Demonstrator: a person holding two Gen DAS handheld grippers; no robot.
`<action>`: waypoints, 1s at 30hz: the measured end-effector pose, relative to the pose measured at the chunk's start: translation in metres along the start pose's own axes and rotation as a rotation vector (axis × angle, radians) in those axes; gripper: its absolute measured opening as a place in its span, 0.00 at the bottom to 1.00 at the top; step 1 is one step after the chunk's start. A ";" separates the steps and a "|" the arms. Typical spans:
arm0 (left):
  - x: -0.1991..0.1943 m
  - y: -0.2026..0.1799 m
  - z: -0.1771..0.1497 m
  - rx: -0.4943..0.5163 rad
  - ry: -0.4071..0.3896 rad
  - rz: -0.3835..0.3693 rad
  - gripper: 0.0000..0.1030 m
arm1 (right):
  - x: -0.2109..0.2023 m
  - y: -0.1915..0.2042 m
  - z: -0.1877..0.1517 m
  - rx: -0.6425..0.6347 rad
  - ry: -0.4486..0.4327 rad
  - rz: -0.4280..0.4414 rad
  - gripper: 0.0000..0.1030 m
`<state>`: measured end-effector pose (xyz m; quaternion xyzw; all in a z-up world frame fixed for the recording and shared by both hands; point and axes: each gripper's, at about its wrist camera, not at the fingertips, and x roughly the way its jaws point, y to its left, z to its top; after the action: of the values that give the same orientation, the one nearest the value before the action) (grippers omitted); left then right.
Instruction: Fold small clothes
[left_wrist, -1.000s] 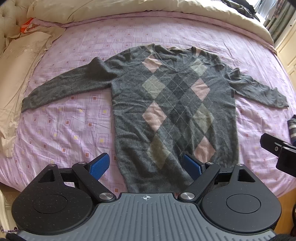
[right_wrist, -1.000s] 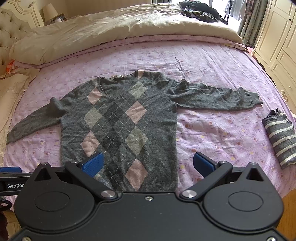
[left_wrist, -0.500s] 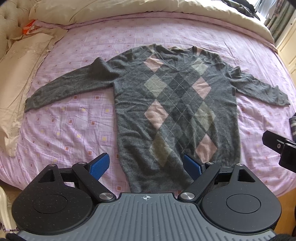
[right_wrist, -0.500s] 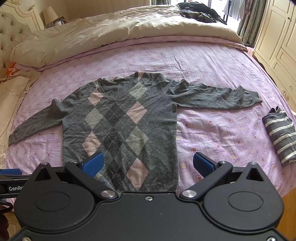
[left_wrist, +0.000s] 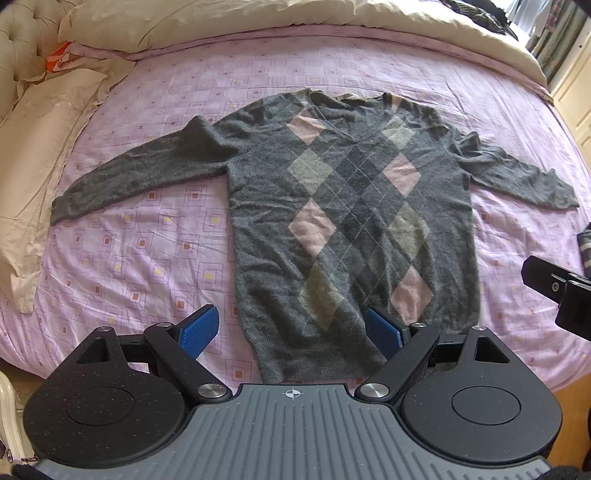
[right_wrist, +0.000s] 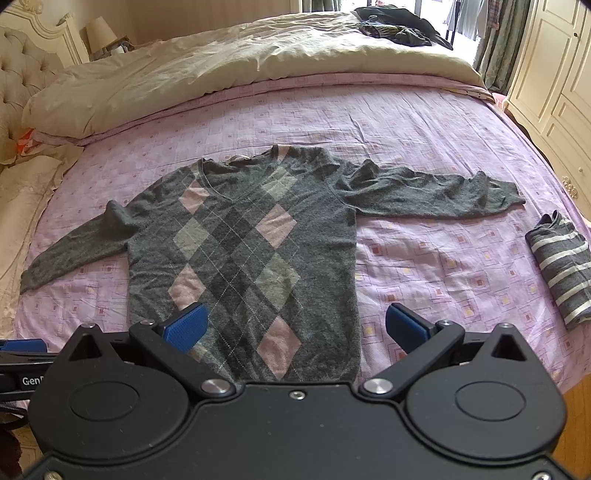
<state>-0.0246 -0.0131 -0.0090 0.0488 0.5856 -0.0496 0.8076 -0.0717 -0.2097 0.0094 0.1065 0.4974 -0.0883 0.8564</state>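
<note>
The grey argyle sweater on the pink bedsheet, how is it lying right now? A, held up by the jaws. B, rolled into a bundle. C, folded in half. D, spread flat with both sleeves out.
D: the grey argyle sweater lies flat, both sleeves stretched sideways.

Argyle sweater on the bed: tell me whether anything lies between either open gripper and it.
Nothing visible does. The argyle sweater lies flat on the pink sheet, and both the left gripper and right gripper hover open over its hem. The folded striped garment lies well aside, to the right.
</note>
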 end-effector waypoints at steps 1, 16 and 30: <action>0.000 0.000 0.000 0.000 -0.001 0.000 0.84 | 0.000 0.000 0.000 0.002 0.000 0.002 0.99; -0.002 0.001 0.008 0.001 -0.008 -0.016 0.84 | 0.006 -0.003 -0.002 0.040 -0.007 0.039 0.99; 0.009 -0.002 0.014 0.018 -0.041 -0.118 0.66 | 0.026 -0.018 -0.006 0.071 -0.040 0.191 0.99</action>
<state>-0.0093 -0.0173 -0.0138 0.0206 0.5704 -0.1032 0.8146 -0.0686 -0.2269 -0.0175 0.1817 0.4642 -0.0260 0.8665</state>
